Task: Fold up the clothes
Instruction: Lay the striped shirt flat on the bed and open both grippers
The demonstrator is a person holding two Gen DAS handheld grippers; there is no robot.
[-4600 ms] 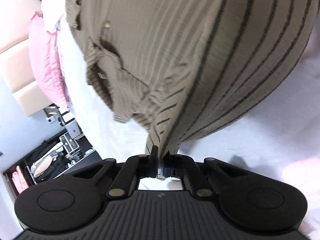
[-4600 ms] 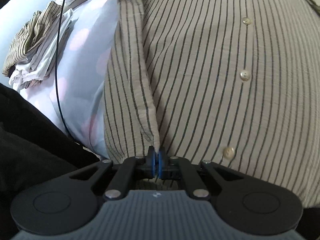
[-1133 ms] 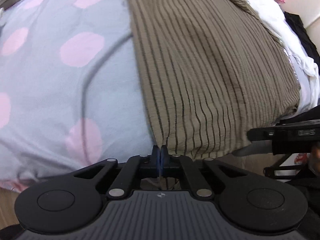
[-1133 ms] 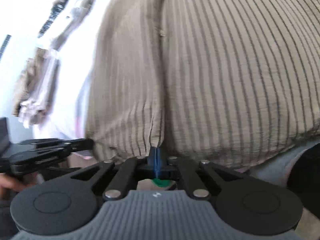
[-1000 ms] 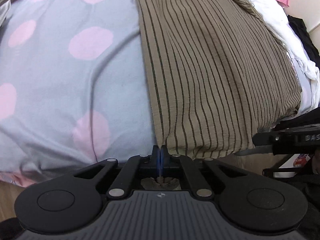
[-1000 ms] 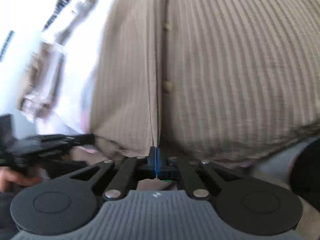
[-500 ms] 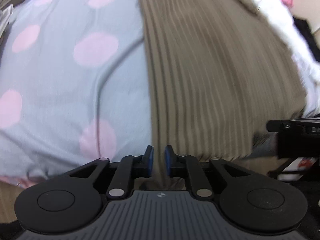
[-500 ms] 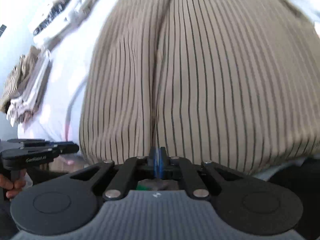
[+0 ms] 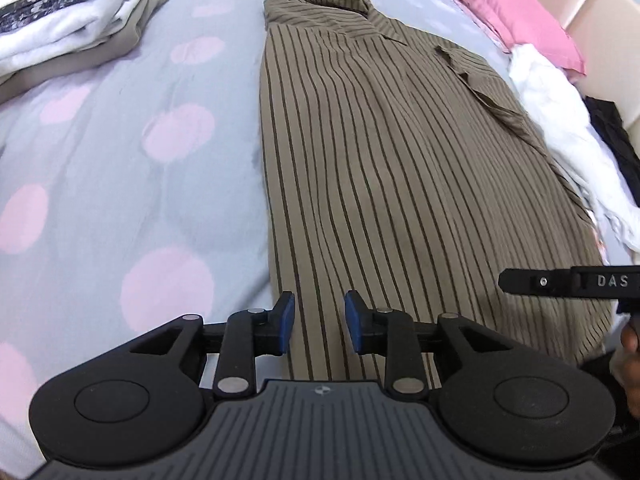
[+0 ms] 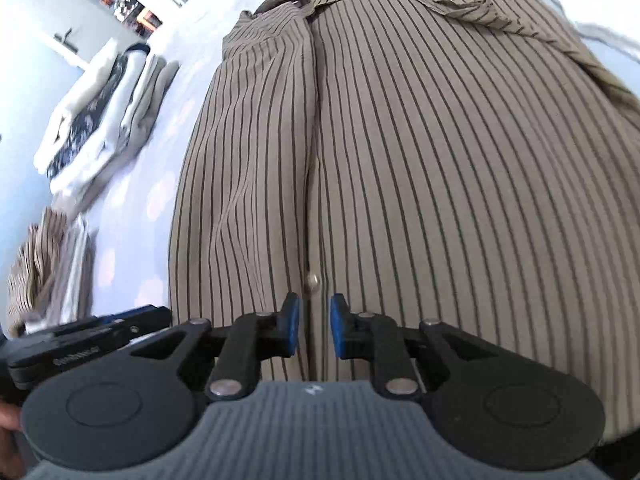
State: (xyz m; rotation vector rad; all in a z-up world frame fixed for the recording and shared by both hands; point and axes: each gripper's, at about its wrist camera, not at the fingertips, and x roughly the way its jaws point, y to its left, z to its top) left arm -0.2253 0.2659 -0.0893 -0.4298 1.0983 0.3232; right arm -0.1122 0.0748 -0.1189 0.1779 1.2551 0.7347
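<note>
1. Both of my tools have just let go: a second ago each was pinching the bottom hem of the shirt; now the left tool and the right tool hang above that hem with their blue pads spread apart and nothing between them.
2. The shirt lies flat on the bed, front side up, its hem at the near edge and its collar toward the far end by the pink pillow. Its left side looks tucked in along a straight edge; the sleeve on the right is bunched on the shoulder.
3. I take the release to mean the spreading-out is done and the cloth will stay put on its own.
4. What folding remains I judge to be the right side and then the length, since the shirt is at full length.
5. A stack of folded clothes sits at the far left corner of the bed, and white laundry lies loose along the right edge.
</note>
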